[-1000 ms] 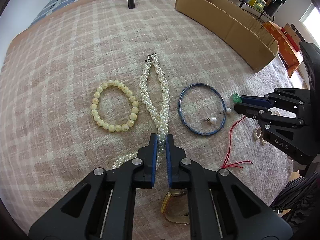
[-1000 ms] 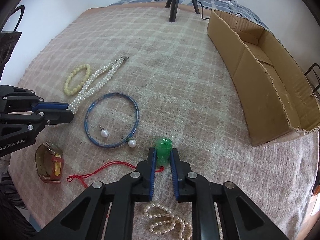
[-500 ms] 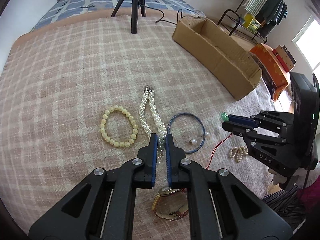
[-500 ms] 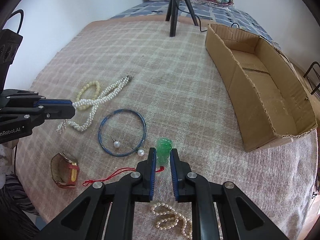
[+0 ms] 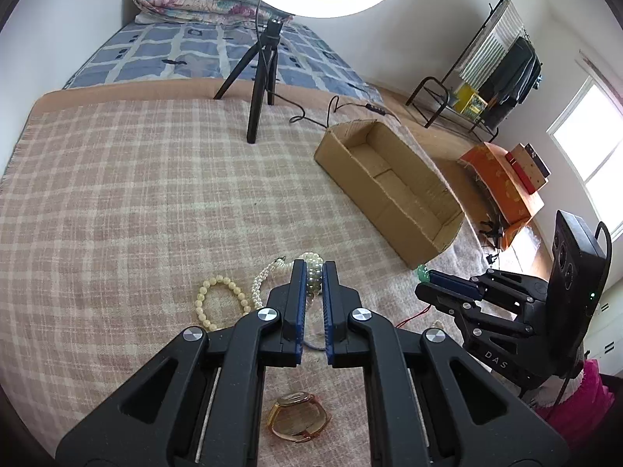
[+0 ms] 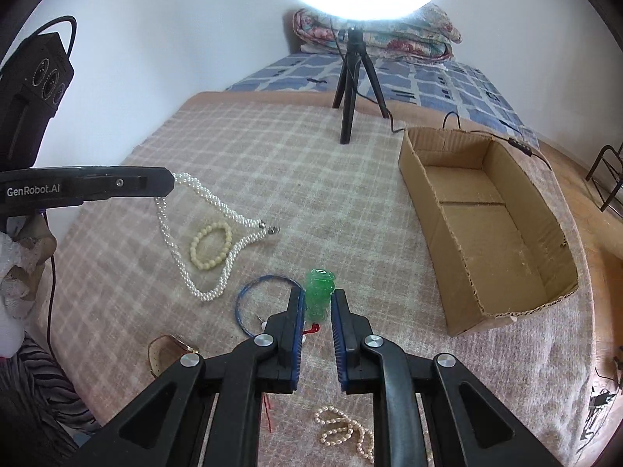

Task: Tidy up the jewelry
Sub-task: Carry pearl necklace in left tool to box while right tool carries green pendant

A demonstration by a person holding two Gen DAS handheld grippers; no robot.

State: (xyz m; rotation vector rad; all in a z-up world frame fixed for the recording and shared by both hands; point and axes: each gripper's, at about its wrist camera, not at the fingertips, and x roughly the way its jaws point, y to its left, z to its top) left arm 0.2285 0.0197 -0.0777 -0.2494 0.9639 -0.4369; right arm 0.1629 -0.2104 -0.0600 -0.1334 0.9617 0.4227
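Note:
My left gripper (image 5: 311,268) is shut on a white twisted pearl necklace (image 5: 313,272) and holds it lifted. In the right wrist view the necklace (image 6: 218,210) hangs from the left gripper (image 6: 171,183) with its lower loop and clasp touching the blanket. My right gripper (image 6: 317,299) is shut on a green pendant (image 6: 320,292) with a red cord (image 6: 311,328), raised above the blanket. It also shows in the left wrist view (image 5: 422,274). An open cardboard box (image 6: 486,225) lies to the right, empty.
On the plaid blanket (image 6: 272,155) lie a cream bead bracelet (image 6: 210,245), a blue bangle (image 6: 249,303), a brown watch (image 5: 298,420) and a small pearl strand (image 6: 342,428). A ring-light tripod (image 6: 350,89) stands at the back.
Both grippers have risen and tilted up. The pearl necklace has come off the blanket with the left gripper. The green pendant has lifted with the right gripper.

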